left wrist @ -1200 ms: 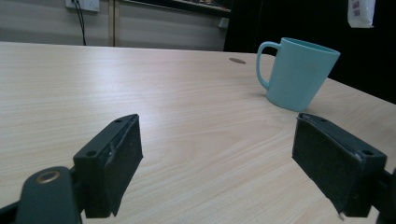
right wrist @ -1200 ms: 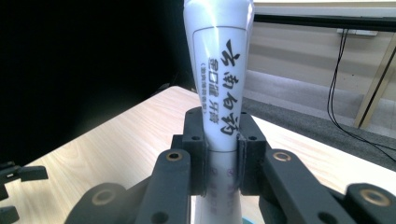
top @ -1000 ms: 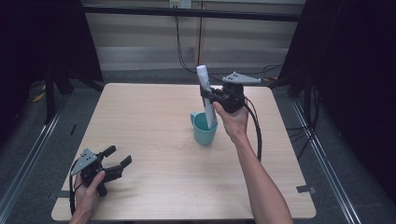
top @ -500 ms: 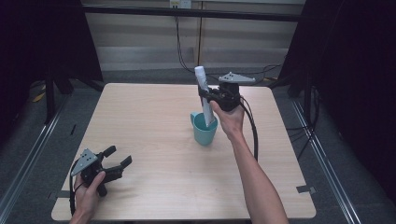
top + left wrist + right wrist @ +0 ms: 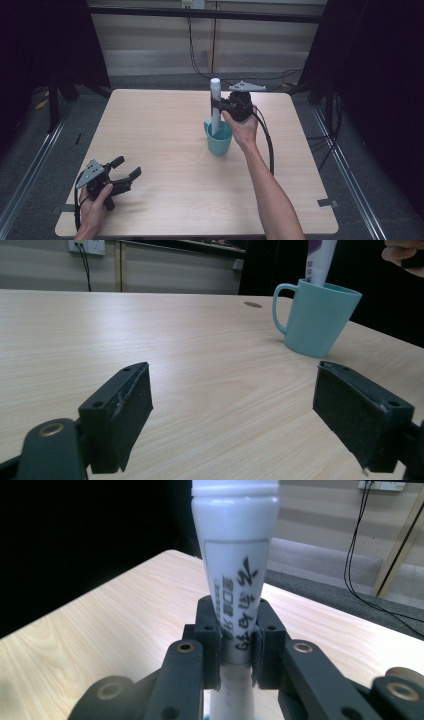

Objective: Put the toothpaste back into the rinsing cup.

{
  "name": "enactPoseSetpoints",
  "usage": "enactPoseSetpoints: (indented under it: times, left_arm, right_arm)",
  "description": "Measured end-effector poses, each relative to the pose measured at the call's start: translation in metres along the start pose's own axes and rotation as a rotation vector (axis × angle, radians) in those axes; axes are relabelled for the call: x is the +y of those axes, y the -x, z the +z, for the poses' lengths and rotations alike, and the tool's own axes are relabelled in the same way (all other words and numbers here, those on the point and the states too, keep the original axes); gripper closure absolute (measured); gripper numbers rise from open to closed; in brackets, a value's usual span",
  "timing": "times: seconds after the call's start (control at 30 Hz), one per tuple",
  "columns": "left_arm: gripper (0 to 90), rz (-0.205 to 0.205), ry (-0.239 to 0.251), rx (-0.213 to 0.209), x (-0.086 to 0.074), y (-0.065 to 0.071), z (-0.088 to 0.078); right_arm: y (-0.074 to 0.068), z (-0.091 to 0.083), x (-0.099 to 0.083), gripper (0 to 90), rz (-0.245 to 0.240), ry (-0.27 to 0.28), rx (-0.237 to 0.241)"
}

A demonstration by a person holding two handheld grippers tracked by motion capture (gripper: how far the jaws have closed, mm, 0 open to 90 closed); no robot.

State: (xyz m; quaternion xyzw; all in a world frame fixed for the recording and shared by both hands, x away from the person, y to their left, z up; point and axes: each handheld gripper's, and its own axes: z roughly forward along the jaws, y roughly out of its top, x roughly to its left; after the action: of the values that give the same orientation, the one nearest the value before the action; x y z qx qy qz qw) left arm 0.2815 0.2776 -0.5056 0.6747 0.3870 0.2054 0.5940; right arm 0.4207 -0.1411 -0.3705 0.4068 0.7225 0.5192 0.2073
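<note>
Recording lab; black curtains [image 5: 380, 75], bare table [image 5: 165, 130], trailing cables [image 5: 200, 55].

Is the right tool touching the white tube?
Touching. In the right gripper view, the right tool has both pads pressed against the white tube, with no gap.

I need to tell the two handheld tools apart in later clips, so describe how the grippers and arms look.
Both grippers are black. The left gripper has two blocky jaws with flat dark pads and carries a grey three-cornered plate. The right gripper bears a similar grey plate, and a black cable trails from it. Its jaw arms show round brass-coloured rivets. Both forearms are bare, with no sleeves showing.
</note>
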Motion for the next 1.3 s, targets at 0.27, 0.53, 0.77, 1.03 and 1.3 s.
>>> enactPoseSetpoints:
  times: [0.27,0.53,0.77,1.03,1.3]
  left_arm:
    - [15.8,0.001,-0.002,-0.002,0.0,0.0,0.0]
    - [15.8,-0.004,0.002,-0.004,0.0,0.0,0.0]
    - [15.8,-0.004,0.002,-0.004,0.0,0.0,0.0]
    - [15.8,-0.009,0.003,-0.007,0.0,0.0,0.0]
    - [15.8,-0.008,0.001,-0.006,0.0,0.0,0.0]
  right_arm:
    - [0.004,-0.001,-0.009,77.7,0.017,-0.025,0.002]
    - [0.006,0.0,-0.02,77.7,0.027,-0.051,0.003]
    - [0.007,0.004,-0.035,77.7,0.04,-0.079,-0.013]
    - [0.009,0.007,-0.042,77.6,0.047,-0.106,-0.009]
    - [0.012,0.007,-0.05,76.3,0.058,-0.12,-0.01]
